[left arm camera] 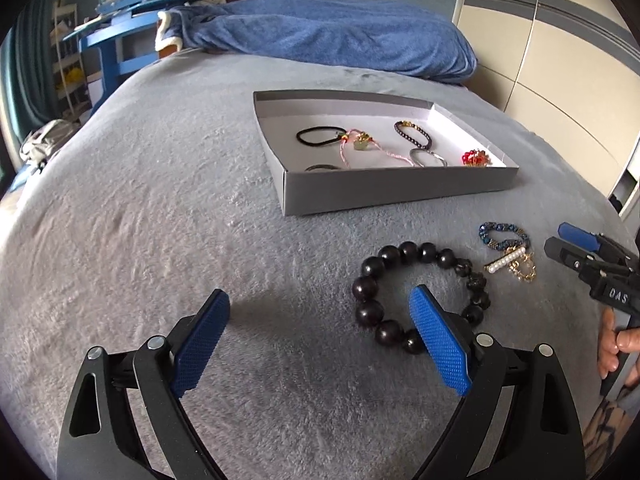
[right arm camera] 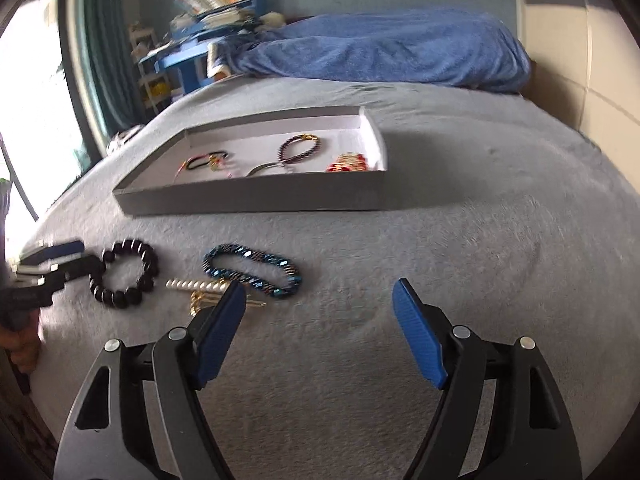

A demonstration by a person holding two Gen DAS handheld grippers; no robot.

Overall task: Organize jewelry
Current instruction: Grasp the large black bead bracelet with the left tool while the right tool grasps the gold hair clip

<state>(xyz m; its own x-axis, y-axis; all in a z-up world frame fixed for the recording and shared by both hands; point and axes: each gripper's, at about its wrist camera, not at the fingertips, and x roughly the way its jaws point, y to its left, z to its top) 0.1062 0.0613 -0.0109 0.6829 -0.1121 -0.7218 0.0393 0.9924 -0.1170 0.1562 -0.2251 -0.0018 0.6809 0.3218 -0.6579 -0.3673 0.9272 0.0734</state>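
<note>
A grey shallow box (left arm camera: 396, 192) (right arm camera: 248, 200) on the bed holds several bracelets and a black hair tie (left arm camera: 318, 136). On the blanket in front of it lie a black big-bead bracelet (left arm camera: 370, 290) (right arm camera: 124, 276), a blue beaded bracelet (left arm camera: 502, 234) (right arm camera: 252, 270) and a pearl and gold piece (left arm camera: 510, 264) (right arm camera: 200, 288). My left gripper (left arm camera: 320, 306) is open and empty, its right finger over the black bracelet. My right gripper (right arm camera: 318, 294) is open and empty, just right of the blue bracelet; it also shows in the left wrist view (left arm camera: 560, 240).
A grey blanket (left arm camera: 160, 220) covers the bed. A blue bedding roll (left arm camera: 340, 36) lies at the far end. A blue desk with books (left arm camera: 120, 36) stands at the back left, a wardrobe (left arm camera: 560, 80) on the right, a window (right arm camera: 32, 100) at the left.
</note>
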